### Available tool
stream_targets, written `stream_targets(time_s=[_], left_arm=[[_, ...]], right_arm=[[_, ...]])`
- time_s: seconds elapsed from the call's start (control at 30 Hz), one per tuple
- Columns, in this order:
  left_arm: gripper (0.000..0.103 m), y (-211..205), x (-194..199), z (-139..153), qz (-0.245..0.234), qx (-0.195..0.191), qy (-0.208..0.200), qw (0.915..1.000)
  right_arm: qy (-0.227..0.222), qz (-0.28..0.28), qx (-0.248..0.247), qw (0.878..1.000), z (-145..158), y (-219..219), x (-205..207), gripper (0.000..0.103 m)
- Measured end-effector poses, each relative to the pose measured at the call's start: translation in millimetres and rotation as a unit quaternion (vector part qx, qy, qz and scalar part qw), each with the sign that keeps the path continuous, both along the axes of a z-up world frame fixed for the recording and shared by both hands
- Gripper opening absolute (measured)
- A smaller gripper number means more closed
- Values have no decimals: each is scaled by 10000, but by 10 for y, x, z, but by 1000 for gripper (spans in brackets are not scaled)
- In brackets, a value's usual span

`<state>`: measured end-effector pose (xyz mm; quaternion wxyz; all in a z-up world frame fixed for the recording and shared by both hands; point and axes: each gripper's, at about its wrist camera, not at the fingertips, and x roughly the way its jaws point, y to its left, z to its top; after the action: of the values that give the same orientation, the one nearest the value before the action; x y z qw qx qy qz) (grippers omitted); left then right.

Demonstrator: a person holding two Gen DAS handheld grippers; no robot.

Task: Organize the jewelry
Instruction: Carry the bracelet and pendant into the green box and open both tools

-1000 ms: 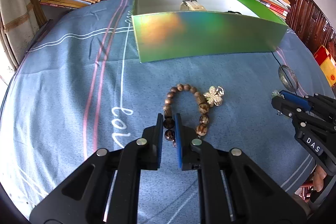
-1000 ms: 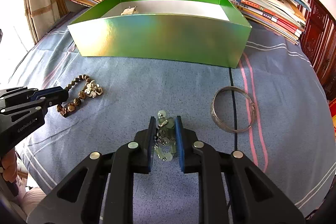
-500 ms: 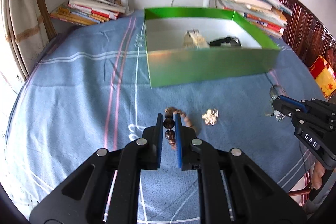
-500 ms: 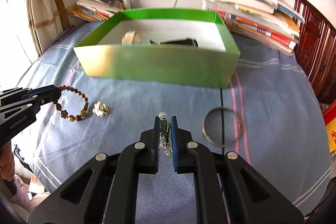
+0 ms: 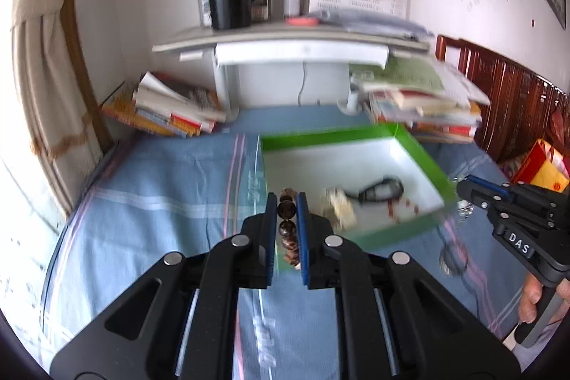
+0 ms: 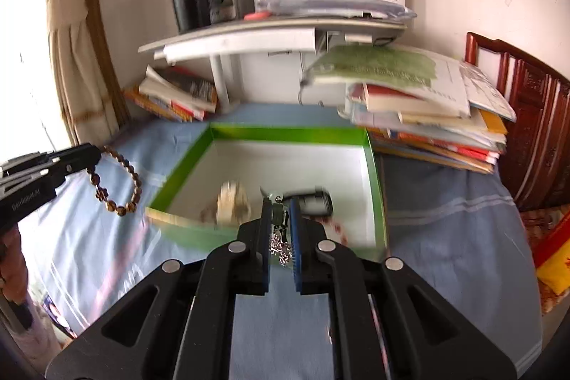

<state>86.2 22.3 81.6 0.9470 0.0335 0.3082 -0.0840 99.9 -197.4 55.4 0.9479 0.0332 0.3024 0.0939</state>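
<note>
Your left tongs (image 5: 287,219) are clamped narrow on the bead bracelet (image 6: 117,180), which hangs as a loose loop below the tips, clear of the blue bedspread (image 5: 160,187). That high carry keeps the beads from dragging or snagging on the cloth. Your right tongs (image 6: 277,227) are pinched on the silver chain (image 6: 279,246), its links dangling between the fingers for the same reason.

The green box (image 6: 285,132) lies at twelve o'clock from both pairs of tongs, open at the top, its near wall just beneath the tips. Inside, a pale cream piece (image 6: 233,200) sits at about eleven o'clock from the chain and a dark watch-like item (image 6: 313,200) at one o'clock; the white floor toward the far wall looks bare, likely the easiest room for a drop. Books (image 6: 420,109) crowd the far right corner of the box, and a silver bangle (image 5: 452,260) rests on the bedspread outside the near wall.
</note>
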Motion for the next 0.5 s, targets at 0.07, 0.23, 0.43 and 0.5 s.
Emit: stream_targets(time_s=[0.07, 0.23, 0.43, 0.5], left_arm=[[11, -33, 193, 65, 13, 0, -3, 10000], [11, -180, 828, -162, 14, 76, 395, 9992], [11, -287, 1325, -711, 35, -44, 1204, 9927], [13, -294, 1398, -801, 131, 12, 1243, 9922]], right_arm=[[82, -40, 8, 10000, 8, 16, 223, 10], [694, -23, 21, 9976, -256, 181, 909, 10], [1246, -40, -339, 9916, -680, 421, 1389, 10], [1343, -48, -432, 9900, -761, 440, 1425, 12]])
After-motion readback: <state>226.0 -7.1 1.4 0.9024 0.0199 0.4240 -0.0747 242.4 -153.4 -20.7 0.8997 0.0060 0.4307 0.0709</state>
